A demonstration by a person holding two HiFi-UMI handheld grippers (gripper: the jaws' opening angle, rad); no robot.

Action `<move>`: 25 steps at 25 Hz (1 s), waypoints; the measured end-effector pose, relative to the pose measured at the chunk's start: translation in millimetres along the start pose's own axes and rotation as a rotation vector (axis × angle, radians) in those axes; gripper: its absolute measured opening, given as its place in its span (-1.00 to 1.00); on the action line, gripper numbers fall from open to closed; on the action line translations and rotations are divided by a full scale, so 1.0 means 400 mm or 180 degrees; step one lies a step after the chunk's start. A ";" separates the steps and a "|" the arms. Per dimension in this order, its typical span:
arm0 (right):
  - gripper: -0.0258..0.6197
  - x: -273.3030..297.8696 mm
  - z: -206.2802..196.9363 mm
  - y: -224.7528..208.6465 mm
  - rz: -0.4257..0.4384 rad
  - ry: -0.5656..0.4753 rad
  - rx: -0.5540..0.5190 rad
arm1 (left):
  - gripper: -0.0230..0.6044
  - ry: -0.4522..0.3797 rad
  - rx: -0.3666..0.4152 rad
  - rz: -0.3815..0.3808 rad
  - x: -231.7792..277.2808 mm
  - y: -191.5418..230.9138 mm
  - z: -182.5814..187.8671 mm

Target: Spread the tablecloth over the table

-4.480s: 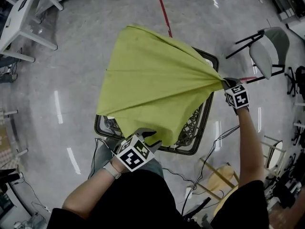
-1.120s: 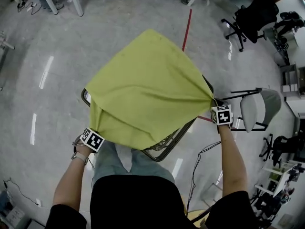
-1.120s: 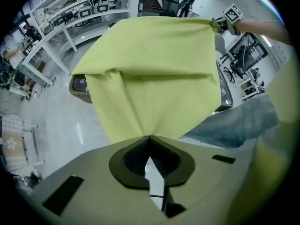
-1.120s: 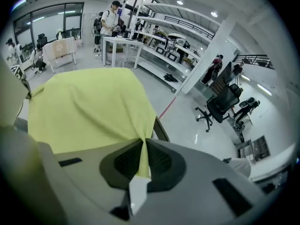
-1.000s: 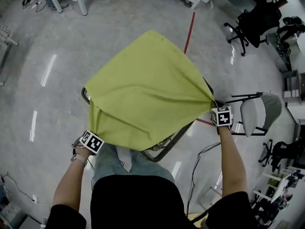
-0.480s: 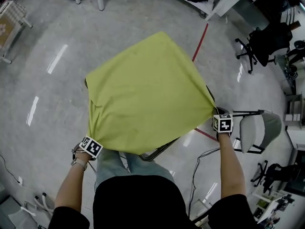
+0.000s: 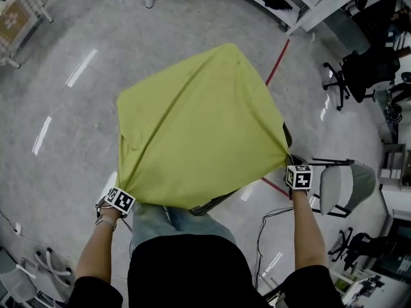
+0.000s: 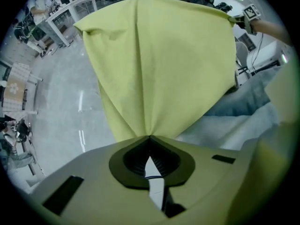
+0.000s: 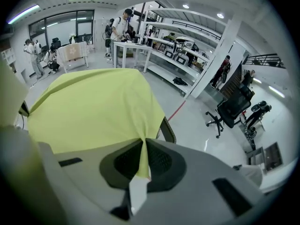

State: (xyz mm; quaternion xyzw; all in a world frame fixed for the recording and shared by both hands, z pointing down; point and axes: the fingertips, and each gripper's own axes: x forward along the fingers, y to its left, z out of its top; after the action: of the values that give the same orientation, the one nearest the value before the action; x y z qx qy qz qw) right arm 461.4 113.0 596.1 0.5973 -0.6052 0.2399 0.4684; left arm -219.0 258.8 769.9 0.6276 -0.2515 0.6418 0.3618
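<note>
With the left gripper [image 8: 149, 137] and right gripper [image 9: 142, 142] each clamped on a near corner of the yellow-green tablecloth [image 7: 199, 127], stretched above the table [image 7: 210, 205] (only its dark rim shows), the lowering probably wants even tension, level and centred.

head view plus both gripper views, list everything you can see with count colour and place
tablecloth: one, yellow-green, spread over the table
table: one, dark rim, mostly hidden under the cloth
folding chair: one, grey with black legs, right of the table
office chair: one, black, far right
floor line: one, red, beyond the table
white benches: several, white, far side of the room
people: several, in the background by the benches
left gripper: one, shut on the cloth's near left corner
right gripper: one, shut on the near right corner
forearms: two, bare, behind the grippers
</note>
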 end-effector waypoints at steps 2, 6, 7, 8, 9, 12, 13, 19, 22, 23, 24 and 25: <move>-0.88 -0.004 -0.007 0.031 0.0052 -0.0015 0.0006 | -0.89 0.0009 -0.0093 0.0038 0.007 0.022 -0.026; -0.88 0.003 -0.018 0.109 0.0169 -0.0033 0.0021 | -0.89 0.0090 -0.0214 0.0125 0.021 0.074 -0.084; -0.88 0.007 -0.019 0.127 0.0204 -0.0031 0.0023 | -0.89 0.0110 -0.0250 0.0144 0.024 0.086 -0.097; -0.88 0.010 -0.022 0.143 0.0240 -0.0029 0.0018 | -0.89 0.0126 -0.0294 0.0164 0.026 0.096 -0.110; -0.88 0.010 -0.026 0.159 0.0278 -0.0027 0.0007 | -0.89 0.0138 -0.0344 0.0184 0.028 0.105 -0.125; -0.88 0.005 -0.036 0.209 0.0378 -0.0024 -0.0034 | -0.89 0.0163 -0.0491 0.0222 0.031 0.129 -0.170; -0.88 0.003 -0.033 0.224 0.0405 -0.0032 -0.0035 | -0.88 0.0179 -0.0529 0.0232 0.030 0.140 -0.181; -0.88 0.005 -0.020 0.314 0.0590 -0.0053 -0.0058 | -0.89 0.0287 -0.0656 0.0405 0.026 0.211 -0.242; -0.88 0.009 -0.013 0.372 0.0724 -0.0037 -0.0176 | -0.88 0.0334 -0.0809 0.0480 0.023 0.258 -0.281; -0.88 0.010 -0.008 0.391 0.0769 -0.0042 -0.0204 | -0.89 0.0352 -0.0863 0.0503 0.022 0.273 -0.294; -0.88 0.010 -0.004 0.409 0.0811 -0.0050 -0.0233 | -0.89 0.0373 -0.0910 0.0531 0.020 0.285 -0.308; -0.88 0.008 0.002 0.426 0.0848 -0.0061 -0.0263 | -0.88 0.0398 -0.0948 0.0560 0.017 0.295 -0.322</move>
State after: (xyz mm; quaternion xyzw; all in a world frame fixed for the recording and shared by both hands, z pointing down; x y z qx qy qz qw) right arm 300.2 140.1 644.4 0.4941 -0.6929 0.2692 0.4508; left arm -391.0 287.5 781.1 0.5015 -0.3748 0.6644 0.4082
